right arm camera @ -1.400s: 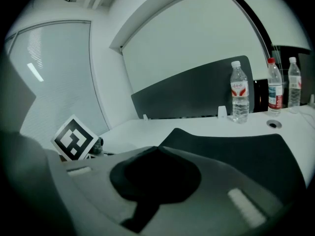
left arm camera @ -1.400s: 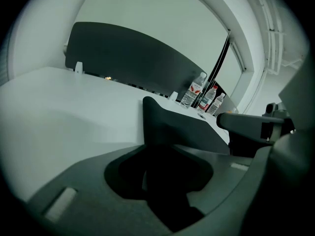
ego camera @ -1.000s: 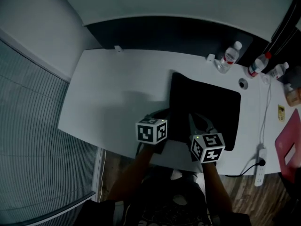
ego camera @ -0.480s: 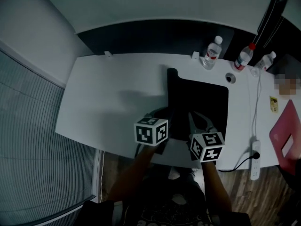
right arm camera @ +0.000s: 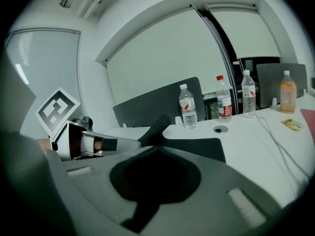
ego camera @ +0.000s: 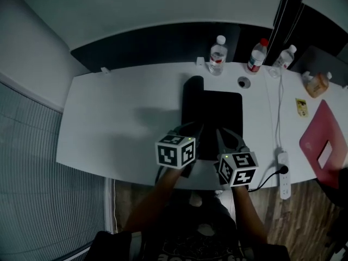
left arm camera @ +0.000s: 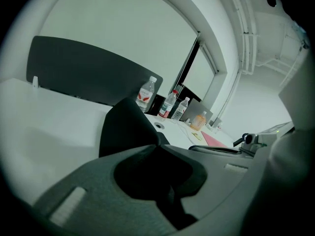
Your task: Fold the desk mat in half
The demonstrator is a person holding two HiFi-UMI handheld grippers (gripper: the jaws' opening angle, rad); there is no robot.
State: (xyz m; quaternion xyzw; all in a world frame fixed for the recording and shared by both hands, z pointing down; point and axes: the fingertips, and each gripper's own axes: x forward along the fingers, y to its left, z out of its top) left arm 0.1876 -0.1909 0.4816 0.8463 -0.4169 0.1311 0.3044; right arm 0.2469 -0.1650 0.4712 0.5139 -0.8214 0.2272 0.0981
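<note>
While the left gripper (ego camera: 193, 132) and right gripper (ego camera: 222, 137) clamped the mat (ego camera: 220, 113) by the desk's (ego camera: 119, 118) front edge, level, matched travel seemed best.

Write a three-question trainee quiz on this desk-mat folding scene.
1. True or false: the black soft desk mat lies completely flat on the white desk.
2. How many clear plastic water bottles stand along the desk's back edge? A two, B three, C six.
3. Fill in: the left gripper and the right gripper each have their fingers shut on the ____.
Key: 1 false, one side is lifted and curled. 2 B. 3 desk mat.
</note>
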